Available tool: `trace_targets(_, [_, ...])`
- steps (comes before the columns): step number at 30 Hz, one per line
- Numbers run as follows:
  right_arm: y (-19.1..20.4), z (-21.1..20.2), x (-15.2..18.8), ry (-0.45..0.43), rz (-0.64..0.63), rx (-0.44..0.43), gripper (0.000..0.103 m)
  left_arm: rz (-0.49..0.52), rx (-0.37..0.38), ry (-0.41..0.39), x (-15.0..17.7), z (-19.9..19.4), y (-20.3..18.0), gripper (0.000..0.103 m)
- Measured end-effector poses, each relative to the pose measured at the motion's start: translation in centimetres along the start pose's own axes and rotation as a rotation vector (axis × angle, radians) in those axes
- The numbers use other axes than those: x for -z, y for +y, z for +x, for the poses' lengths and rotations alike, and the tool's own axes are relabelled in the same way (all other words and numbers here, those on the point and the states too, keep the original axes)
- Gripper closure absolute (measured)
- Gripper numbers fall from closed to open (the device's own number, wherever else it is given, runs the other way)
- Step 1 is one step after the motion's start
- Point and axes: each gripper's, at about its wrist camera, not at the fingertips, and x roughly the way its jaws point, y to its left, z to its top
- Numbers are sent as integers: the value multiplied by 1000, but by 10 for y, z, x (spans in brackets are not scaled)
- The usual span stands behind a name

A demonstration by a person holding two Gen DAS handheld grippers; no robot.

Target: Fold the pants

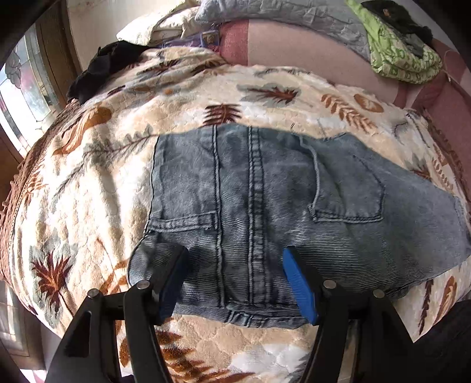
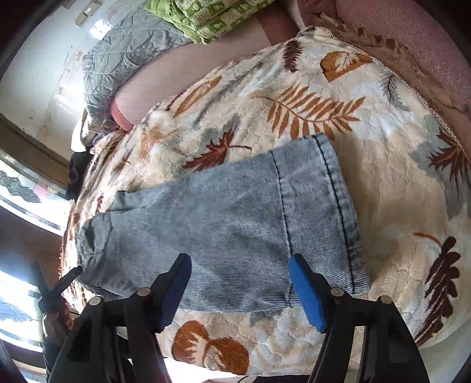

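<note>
Light blue denim pants (image 1: 265,200) lie flat on a cream leaf-print blanket (image 1: 88,191), folded lengthwise. The left wrist view shows the waist end with back pockets and centre seam. My left gripper (image 1: 235,256) is open, its blue-padded fingers (image 1: 297,282) spread just above the waistband edge, holding nothing. The right wrist view shows the leg end of the pants (image 2: 235,229) with its hem on the right. My right gripper (image 2: 240,262) is open over the near edge of the leg, holding nothing. The left gripper also shows in the right wrist view (image 2: 63,282) by the waist end.
The blanket (image 2: 397,191) covers a pink bed (image 1: 294,44). A grey quilt (image 1: 279,11), a green patterned cloth (image 1: 397,56) and a dark garment (image 1: 100,67) lie at the far side. A window (image 1: 26,88) is on the left.
</note>
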Motion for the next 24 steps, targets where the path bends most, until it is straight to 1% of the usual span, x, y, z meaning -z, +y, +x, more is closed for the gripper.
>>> trace_targets(1, [-10,13,3,50,11,44,25,9,-3,58,3,13,0,33])
trace_targets(2, [-15,24,7,73,20,56,25,27,-14,42,5,13,-1,32])
trace_targets(3, [-12,21,8,35,-4,67,25,38,-26,29,5,8,-3,32])
trace_targets(5, [-1,17,8,31,-32,98,25,29,-16,17,1,-1,-4,32])
trace_targets(8, [11,6,6,-20,-27,67,25,0,15,-30,-6,-17,0,32])
trace_targets(10, [22,-1,5,-65,-35,55,25,-9,9,-62,-9,-22,-1,32])
trace_targets(11, [28,-3,5,-82,-38,31,25,-8,0,-58,-9,-19,-1,32])
trace_targets(12, [33,-4,5,-97,-42,4,25,2,-13,-24,-8,-11,-1,30])
trace_targets(13, [40,-4,7,-109,-47,-26,25,22,-33,40,-4,3,-3,30])
trace_targets(14, [47,-1,9,-114,-46,-52,25,49,-41,86,0,15,-6,30])
trace_targets(15, [53,5,10,-105,-37,-76,25,62,-51,57,6,16,-8,28])
trace_targets(16, [56,14,13,-78,-29,-96,25,68,-62,35,7,13,-9,28])
trace_targets(17, [58,24,17,-48,-26,-99,25,66,-69,38,6,10,-10,28])
trace_targets(20, [62,50,28,18,-40,-65,25,39,-53,8,-3,-5,-10,28])
trace_targets(22, [62,54,32,14,-40,-59,25,33,-29,-40,-8,-20,-11,28])
trace_targets(24, [61,52,32,6,-35,-66,25,32,-23,-87,-17,-33,-13,28])
